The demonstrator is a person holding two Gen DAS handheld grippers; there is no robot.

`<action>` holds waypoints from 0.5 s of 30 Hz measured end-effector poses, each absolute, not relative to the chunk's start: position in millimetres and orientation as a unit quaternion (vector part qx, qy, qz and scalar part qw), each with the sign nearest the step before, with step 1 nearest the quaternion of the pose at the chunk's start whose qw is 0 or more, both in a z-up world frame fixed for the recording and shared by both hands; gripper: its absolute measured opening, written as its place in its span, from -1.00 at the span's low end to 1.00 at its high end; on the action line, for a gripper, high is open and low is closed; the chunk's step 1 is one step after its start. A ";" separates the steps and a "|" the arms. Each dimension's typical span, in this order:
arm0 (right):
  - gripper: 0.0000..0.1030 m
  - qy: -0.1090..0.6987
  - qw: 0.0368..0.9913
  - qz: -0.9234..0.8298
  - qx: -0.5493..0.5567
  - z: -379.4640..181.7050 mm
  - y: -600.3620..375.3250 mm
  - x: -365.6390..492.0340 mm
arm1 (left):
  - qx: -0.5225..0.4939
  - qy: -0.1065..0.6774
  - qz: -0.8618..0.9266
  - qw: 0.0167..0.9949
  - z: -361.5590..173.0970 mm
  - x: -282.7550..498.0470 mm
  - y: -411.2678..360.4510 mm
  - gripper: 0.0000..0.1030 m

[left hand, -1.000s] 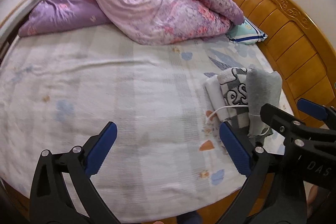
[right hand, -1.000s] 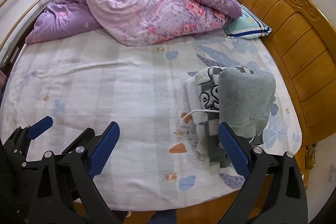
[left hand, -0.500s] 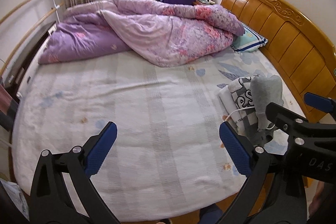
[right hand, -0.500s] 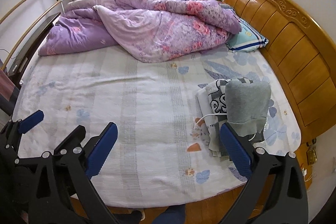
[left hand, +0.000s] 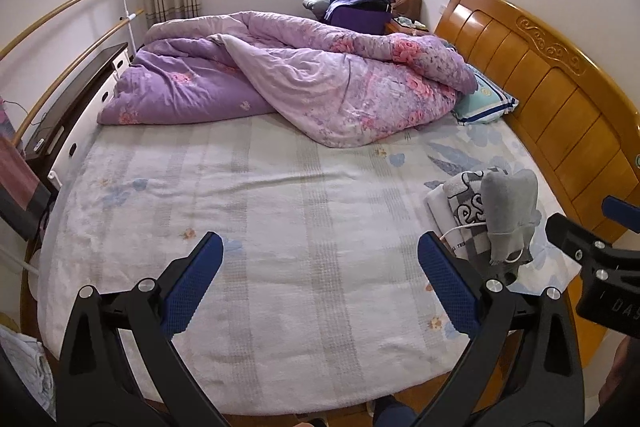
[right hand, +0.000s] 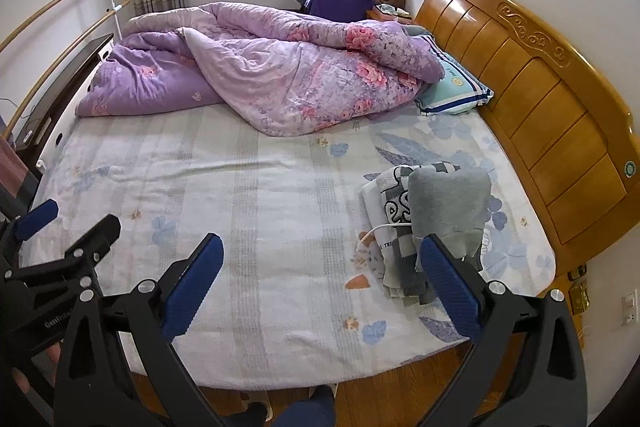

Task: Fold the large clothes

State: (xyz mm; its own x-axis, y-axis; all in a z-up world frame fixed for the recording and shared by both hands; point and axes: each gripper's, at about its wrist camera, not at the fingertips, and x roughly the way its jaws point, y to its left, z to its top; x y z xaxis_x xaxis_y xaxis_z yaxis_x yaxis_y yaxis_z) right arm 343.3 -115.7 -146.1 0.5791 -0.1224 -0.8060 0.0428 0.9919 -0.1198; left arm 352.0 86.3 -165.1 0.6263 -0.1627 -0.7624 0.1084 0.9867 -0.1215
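The folded clothes (right hand: 432, 215) sit in a small pile on the bed (right hand: 256, 211), near the wooden headboard (right hand: 540, 107). A gray piece (right hand: 450, 203) lies on top of a black-and-white patterned one (right hand: 394, 205), and a thin white cord (right hand: 380, 231) curls out beside them. The pile is over on my right side.

My right gripper (right hand: 318, 269) is wide open and holds nothing. It hangs above the near edge of the bed, with one blue finger in front of the pile. My left gripper (left hand: 320, 267) is wide open too, and empty, over the bare middle of the sheet (left hand: 256, 211).

I think this pile is done, and I am between clothes now. No big unfolded piece of clothing lies flat on the sheet. Next I need to find one, bring it to the bare middle, and spread it flat.

At the far end is a bunched purple quilt (left hand: 320, 83) and a striped pillow (left hand: 486, 103).
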 end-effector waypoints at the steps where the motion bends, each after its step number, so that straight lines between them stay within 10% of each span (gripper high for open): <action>1: 0.84 0.457 0.887 -0.046 -0.045 -145.0 -114.8 342.8 | -0.032 0.425 -0.073 0.902 -163.7 350.4 87.1 0.90; 15: 0.85 0.447 0.893 -0.025 -0.048 -120.7 -86.9 322.9 | -0.037 0.406 -0.069 0.911 -129.1 331.0 102.6 0.91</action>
State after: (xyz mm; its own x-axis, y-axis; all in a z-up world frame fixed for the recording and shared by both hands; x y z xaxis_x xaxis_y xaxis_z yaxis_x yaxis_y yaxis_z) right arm 322.9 -86.9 -120.7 0.5985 -0.0881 -0.7962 0.0015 0.9941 -0.1089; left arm 331.0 102.6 -129.1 0.6614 -0.1550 -0.7339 0.0948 0.9878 -0.1232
